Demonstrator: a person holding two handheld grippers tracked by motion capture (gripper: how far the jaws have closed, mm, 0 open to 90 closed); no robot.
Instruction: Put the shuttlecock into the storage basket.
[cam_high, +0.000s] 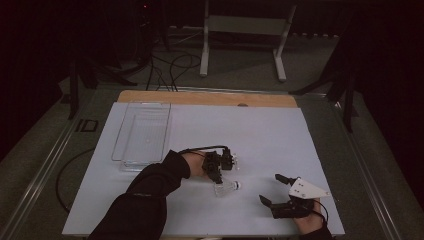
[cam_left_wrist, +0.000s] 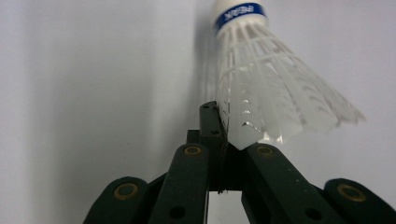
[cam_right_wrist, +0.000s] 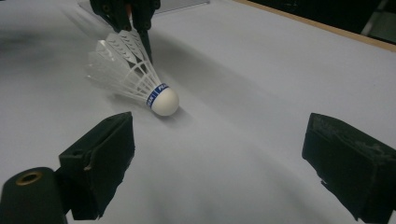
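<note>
Now left tongs (cam_left_wrist: 223, 135) pinching shuttlecock (cam_left_wrist: 266, 88) feather edge, right tongs (cam_right_wrist: 224, 158) spread nearby, white table (cam_high: 260, 135)

Dim, underexposed high view; surroundings beyond the white table (cam_high: 280, 140) nearly black. Soft shadow left of the shuttlecock (cam_left_wrist: 261, 88); its near feathers blurred.

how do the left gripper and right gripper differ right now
The left gripper has its jaws shut on the feather skirt of the shuttlecock; the right gripper stands wide open with nothing between its jaws. The left one sits right at the shuttlecock, near the middle of the white table; the right one waits apart near the table's front edge. Both are black and hand-held.
</note>
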